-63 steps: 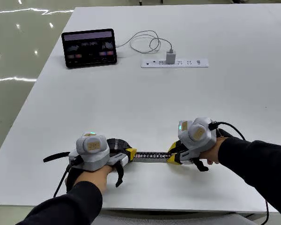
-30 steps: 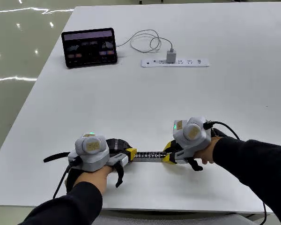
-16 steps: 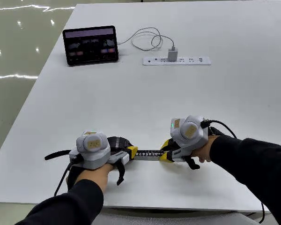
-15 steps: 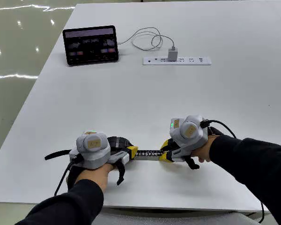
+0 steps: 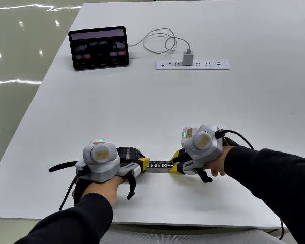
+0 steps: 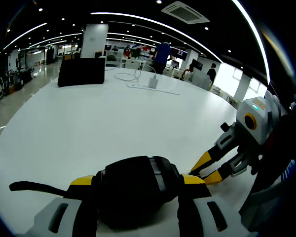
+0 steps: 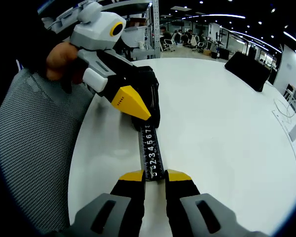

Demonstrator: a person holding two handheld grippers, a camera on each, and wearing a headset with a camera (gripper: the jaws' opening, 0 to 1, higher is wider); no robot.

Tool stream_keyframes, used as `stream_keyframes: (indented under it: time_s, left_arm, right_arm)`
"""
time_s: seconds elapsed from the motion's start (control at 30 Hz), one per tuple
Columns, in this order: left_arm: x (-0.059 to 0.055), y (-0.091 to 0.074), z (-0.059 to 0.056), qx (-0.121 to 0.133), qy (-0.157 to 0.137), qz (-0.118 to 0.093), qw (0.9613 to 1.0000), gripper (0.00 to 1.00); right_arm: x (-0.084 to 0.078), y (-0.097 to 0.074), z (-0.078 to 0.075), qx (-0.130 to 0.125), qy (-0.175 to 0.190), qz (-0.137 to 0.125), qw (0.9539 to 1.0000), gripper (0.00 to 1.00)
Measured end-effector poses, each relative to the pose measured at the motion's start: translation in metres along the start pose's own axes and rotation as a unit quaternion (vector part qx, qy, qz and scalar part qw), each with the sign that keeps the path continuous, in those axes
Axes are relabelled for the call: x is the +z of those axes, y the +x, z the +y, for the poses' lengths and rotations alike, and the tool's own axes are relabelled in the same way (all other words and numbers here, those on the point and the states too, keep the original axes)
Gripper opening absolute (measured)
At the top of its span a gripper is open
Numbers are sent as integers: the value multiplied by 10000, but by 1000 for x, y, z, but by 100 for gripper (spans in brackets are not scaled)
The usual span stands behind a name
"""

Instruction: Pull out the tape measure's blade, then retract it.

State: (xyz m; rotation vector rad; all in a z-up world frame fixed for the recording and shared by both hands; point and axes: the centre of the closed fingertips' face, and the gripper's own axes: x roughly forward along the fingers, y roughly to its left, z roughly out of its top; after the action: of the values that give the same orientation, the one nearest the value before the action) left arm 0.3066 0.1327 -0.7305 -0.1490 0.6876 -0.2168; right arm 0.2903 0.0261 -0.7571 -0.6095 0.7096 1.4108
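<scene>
The tape measure (image 5: 128,154) is sitting on the white counter (image 5: 193,101) near its front edge, right in front of the person. The left gripper (image 5: 137,161) is clenching the black case from both sides, its yellow-tipped jaws pressing against the case's flanks; the left gripper view is showing the rounded case wedged tight between them. A black strap (image 5: 61,166) is trailing from the case across the counter, away from the right gripper (image 5: 174,163).

A short stretch of the blade (image 5: 158,165) is standing out of the case, running straight across to the right gripper. That gripper's jaws are pinching the blade's end between their yellow tips, and in the right gripper view the printed numbers are reading one through eight along the exposed strip. Whether the blade is touching the counter or floating just above it, I cannot tell. The two grippers are facing each other, near one another, with only that bit of blade between them. A hand is wrapping around each gripper, and dark sleeves are reaching in from the counter's near edge.

Well apart from all this, toward the far side of the counter, a tablet (image 5: 98,47) is standing propped with its screen lit. Beside it a white power strip (image 5: 192,64) is lying flat, a white charger (image 5: 187,58) is plugged into it, and a cable (image 5: 157,43) is looping between the charger and the tablet.
</scene>
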Motion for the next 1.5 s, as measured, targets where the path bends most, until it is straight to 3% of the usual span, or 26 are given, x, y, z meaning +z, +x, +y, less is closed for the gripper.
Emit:
stream_keyframes:
  time_s: [1.5]
  left_arm:
    - [0, 1, -1, -35, -23, -9, 10000, 61]
  right_arm:
    - [12, 14, 2, 67, 108, -178, 9998, 11]
